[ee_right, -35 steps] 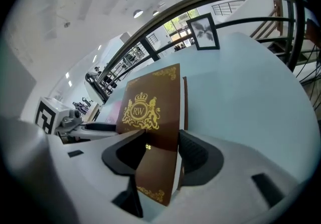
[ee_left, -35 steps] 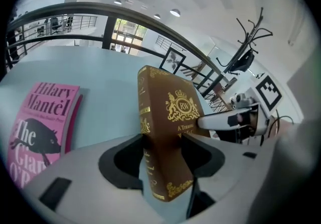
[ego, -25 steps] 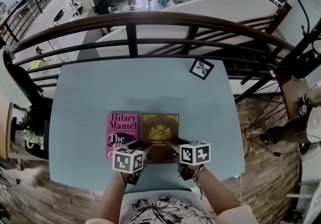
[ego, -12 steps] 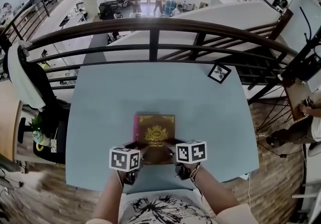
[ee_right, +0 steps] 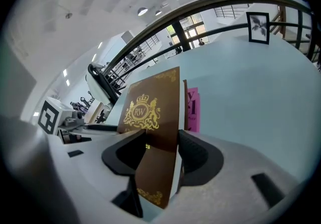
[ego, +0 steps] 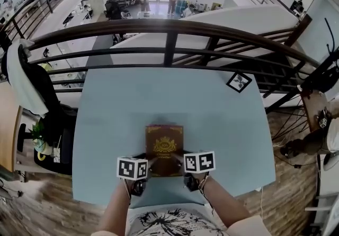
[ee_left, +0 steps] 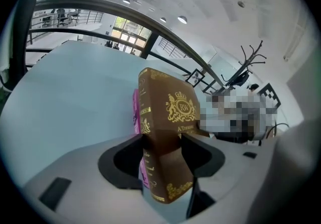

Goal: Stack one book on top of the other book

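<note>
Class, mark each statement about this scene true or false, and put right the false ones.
1. The left gripper and the right gripper both grip the brown book. True.
2. The pink book lies on top of the brown book. False: the pink book lies under it.
3. A framed picture is near the far right corner of the table. True.
4. The brown book's cover is plain. False: it bears a gold crest.
</note>
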